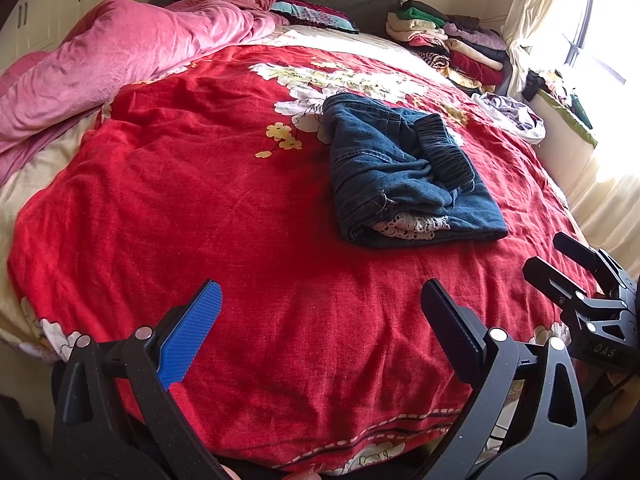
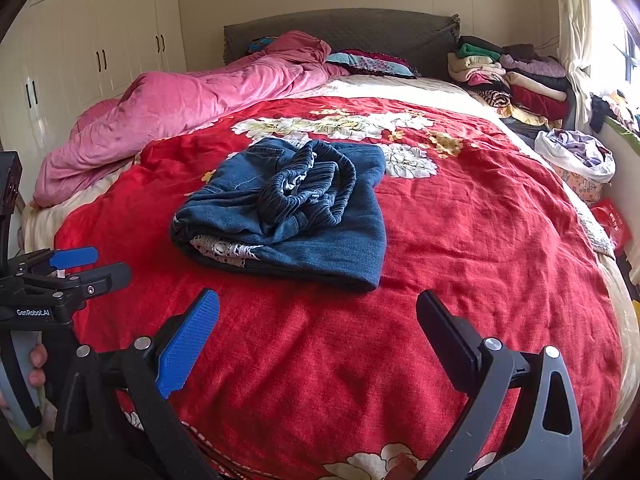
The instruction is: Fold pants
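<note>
Dark blue denim pants [image 1: 404, 172] lie folded into a compact bundle on the red floral bedspread [image 1: 224, 200], elastic waistband on top and white lace showing at the near edge. In the right wrist view the pants [image 2: 288, 216] sit just beyond the fingers. My left gripper [image 1: 320, 320] is open and empty above the near part of the bed, left of the pants. My right gripper [image 2: 318, 328] is open and empty, a short way in front of the pants. The right gripper [image 1: 560, 260] also shows at the right edge of the left wrist view, and the left gripper [image 2: 84, 268] at the left edge of the right wrist view.
A pink duvet [image 1: 120, 60] is bunched along the bed's left side. A stack of folded clothes [image 1: 448, 40] sits at the far right by the headboard, with a loose white-purple garment [image 1: 512, 116] near the right edge. White wardrobes [image 2: 92, 40] stand left, a curtained window [image 1: 592, 20] right.
</note>
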Available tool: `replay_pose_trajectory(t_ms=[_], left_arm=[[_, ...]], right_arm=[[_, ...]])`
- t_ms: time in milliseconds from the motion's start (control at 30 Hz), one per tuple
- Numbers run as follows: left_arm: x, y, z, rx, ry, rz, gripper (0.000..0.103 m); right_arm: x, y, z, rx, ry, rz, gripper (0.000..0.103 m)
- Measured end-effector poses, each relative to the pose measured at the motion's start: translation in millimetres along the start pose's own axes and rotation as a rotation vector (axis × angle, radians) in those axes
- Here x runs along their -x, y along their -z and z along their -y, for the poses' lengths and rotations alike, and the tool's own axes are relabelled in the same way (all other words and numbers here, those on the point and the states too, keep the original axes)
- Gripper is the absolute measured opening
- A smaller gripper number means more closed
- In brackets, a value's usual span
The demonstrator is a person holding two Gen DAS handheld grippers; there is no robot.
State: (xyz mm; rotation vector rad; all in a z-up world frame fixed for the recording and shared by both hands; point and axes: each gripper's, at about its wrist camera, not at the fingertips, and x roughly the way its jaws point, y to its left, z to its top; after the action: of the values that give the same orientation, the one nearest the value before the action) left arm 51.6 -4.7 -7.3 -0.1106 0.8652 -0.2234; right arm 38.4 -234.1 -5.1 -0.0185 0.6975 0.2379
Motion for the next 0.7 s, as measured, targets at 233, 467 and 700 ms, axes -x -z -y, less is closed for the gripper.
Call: replay_pose_trajectory(t_ms=[233, 467, 700], left_arm=[[-2.0, 1.1, -1.0, -0.004, -0.007, -0.006, 0.093], [-2.1, 0.0, 0.5, -0.019, -0.03, -0.006, 0.093], [-5.1, 0.1, -1.4, -0.016, -0.044, -0.018, 0.093]], right_arm=[[-0.6, -0.5, 0.6, 0.001, 0.002, -0.003, 0.098], [-0.8, -0.6, 1.1, -0.001, 0.004, -0.001, 0.098], [-1.6, 2.0, 6.7, -0.009, 0.017, -0.005, 0.098]])
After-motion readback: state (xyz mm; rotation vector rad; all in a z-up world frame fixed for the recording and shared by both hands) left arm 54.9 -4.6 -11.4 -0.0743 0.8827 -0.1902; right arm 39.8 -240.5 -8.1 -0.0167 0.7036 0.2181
